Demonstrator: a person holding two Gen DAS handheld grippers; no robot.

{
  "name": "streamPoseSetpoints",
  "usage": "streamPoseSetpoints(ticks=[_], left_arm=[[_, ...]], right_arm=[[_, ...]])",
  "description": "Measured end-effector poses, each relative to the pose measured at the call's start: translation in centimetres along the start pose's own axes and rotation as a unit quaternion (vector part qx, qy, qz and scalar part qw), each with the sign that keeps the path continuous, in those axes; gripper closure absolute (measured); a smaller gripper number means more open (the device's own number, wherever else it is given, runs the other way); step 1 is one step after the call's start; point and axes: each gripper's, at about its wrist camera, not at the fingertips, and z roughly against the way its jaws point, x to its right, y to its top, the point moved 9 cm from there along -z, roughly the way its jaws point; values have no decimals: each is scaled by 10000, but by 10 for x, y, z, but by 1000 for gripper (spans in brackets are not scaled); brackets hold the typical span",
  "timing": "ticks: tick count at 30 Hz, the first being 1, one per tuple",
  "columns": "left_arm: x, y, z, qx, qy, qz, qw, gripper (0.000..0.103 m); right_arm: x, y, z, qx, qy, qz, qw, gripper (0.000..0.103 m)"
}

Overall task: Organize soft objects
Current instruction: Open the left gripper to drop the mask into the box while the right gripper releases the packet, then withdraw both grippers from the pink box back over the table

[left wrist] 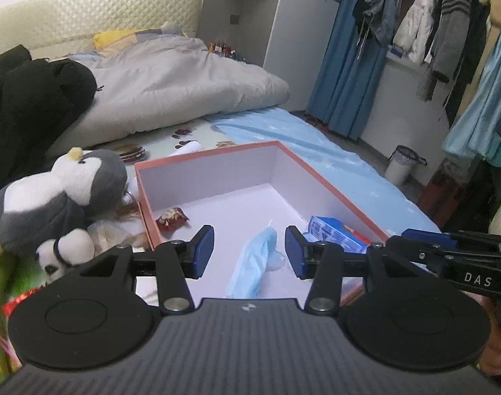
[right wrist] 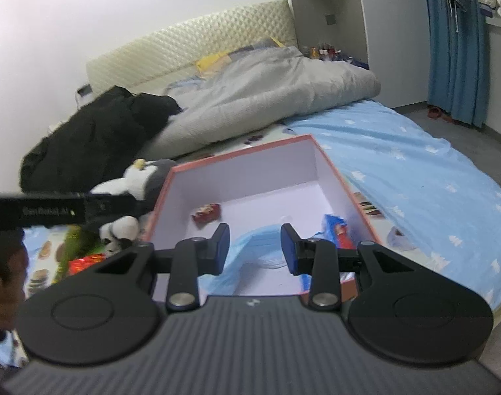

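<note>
Hovering: both grippers hang over the near end of the box (left wrist: 329, 184), nothing held
left gripper (left wrist: 249, 251): fingers part-open, empty; only the blue face mask (left wrist: 250, 270) shows through the gap, lying on the box floor below
right gripper (right wrist: 255, 250): fingers a bit narrower, also empty; same mask (right wrist: 247, 250) shows behind them
box contents: mask near the front, red snack packet (left wrist: 172, 219) by the left wall, blue packet (left wrist: 336, 233) by the right wall
soft things still out: penguin plush (left wrist: 63, 194) and small panda plush (left wrist: 66, 253) on the bed (left wrist: 316, 138), just left of the box and touching each other
risk 1: penguin is bulky; at this gap the fingers likely pinch only fur and it slips out mid-carry
risk 2: panda sits tight against the penguin, so a sloppy grab drags both or knocks the panda off the pile
risk 3: grippers are close together, right one already in the left view at its edge; both going for the plush side could collide
risk 4: box sits on soft bedding; a nudge on the near wall could tip or slide it
risk 5: dropping the penguin in could bury the mask and packets
</note>
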Motion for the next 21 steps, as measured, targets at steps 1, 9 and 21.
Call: streamPoseSetpoints(ticks=[1, 9, 21], left_arm=[[1, -5, 6, 18, 7, -1, 10000, 49], [-4, -41, 51, 152, 52, 116, 9998, 49], [-26, -81, 120, 467, 524, 547, 9960, 49]], right_arm=[[-5, -2, 4, 34, 12, 70, 10000, 66], [-41, -15, 36, 261, 370, 204, 9988, 66], [-79, -55, 61, 152, 545, 262, 9981, 66]])
